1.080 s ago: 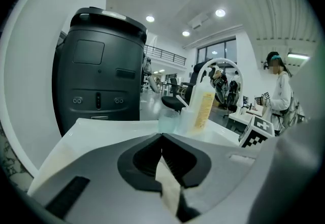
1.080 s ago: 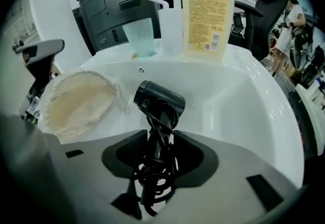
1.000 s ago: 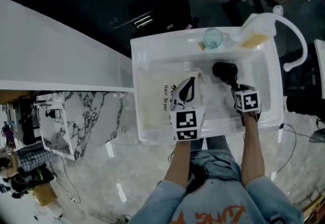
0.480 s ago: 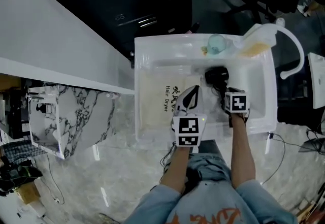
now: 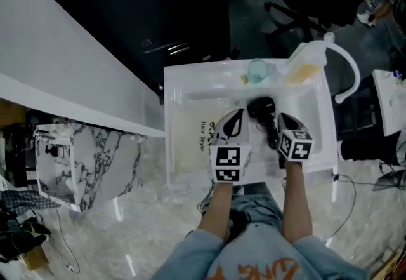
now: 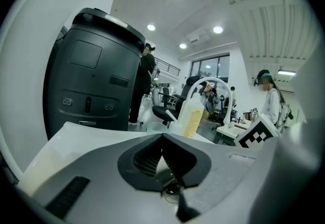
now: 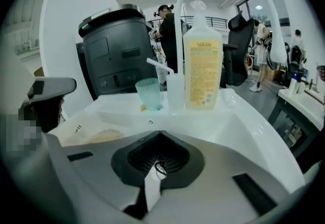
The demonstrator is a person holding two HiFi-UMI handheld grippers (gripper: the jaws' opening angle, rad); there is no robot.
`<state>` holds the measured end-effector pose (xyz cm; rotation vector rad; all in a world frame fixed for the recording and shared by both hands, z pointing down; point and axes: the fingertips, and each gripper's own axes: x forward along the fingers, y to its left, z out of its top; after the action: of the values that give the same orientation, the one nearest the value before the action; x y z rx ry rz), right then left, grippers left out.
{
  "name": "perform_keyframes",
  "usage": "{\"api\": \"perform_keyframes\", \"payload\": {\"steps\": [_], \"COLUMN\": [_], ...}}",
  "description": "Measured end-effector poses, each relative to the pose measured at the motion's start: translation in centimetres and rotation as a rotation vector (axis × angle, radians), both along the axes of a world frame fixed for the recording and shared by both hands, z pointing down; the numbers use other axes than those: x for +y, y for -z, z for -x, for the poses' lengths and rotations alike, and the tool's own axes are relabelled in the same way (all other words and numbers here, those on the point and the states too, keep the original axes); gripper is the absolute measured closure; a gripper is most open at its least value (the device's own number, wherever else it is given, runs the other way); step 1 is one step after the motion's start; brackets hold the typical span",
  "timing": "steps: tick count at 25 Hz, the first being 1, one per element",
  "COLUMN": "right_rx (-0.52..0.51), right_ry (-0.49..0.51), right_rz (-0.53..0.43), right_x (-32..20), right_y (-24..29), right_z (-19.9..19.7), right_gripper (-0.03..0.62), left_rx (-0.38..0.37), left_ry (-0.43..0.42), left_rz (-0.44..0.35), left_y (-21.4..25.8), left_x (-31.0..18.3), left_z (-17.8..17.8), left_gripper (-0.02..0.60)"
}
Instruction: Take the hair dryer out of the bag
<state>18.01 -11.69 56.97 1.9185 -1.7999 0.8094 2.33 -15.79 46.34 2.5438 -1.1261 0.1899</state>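
A cream bag (image 5: 193, 139) printed "Hair Dryer" lies flat in the left half of the white sink (image 5: 174, 82). The black hair dryer (image 5: 260, 107) lies in the basin just right of the bag, and its cord runs toward my right gripper (image 5: 283, 121). In the right gripper view that gripper (image 7: 161, 134) is shut, with a thin black cord loop (image 7: 160, 169) and a white tag pinched between its pads. My left gripper (image 5: 231, 119) sits over the bag's right edge. Its jaws (image 6: 163, 136) are shut, with a pale strip of bag between the pads.
A teal cup (image 5: 257, 70) and a yellow-labelled bottle (image 5: 303, 60) stand on the sink's back ledge, beside a white arched faucet (image 5: 346, 69). A large black machine (image 6: 96, 75) stands behind the sink. Several people stand in the room beyond.
My right gripper has risen and come closer to the dryer's left side. The left gripper has lifted slightly over the bag. The dryer stays about where it was in the basin.
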Motion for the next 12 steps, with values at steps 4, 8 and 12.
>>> {"api": "perform_keyframes", "payload": {"steps": [4,8,12], "right_rx": [-0.086,-0.092,-0.067], "right_ry": [0.093,0.146,0.171], "right_rz": [-0.219,-0.338,-0.432], "right_x": [-1.4,-2.4,-3.6], "right_y": [4.7,8.9,13.3], "right_z": [1.7,2.8,3.3], "right_gripper": [0.594,0.594,0.594], "left_rx": [0.018,0.023,0.029], "left_ry": [-0.025,-0.028,-0.030], "left_rz": [-0.027,-0.064,-0.133], "left_y": [1.5,3.3,6.4], "left_x": [-0.2,-0.9,-1.8], "left_z": [-0.7,-0.7,-0.4], "left_gripper": [0.580,0.580,0.580]}}
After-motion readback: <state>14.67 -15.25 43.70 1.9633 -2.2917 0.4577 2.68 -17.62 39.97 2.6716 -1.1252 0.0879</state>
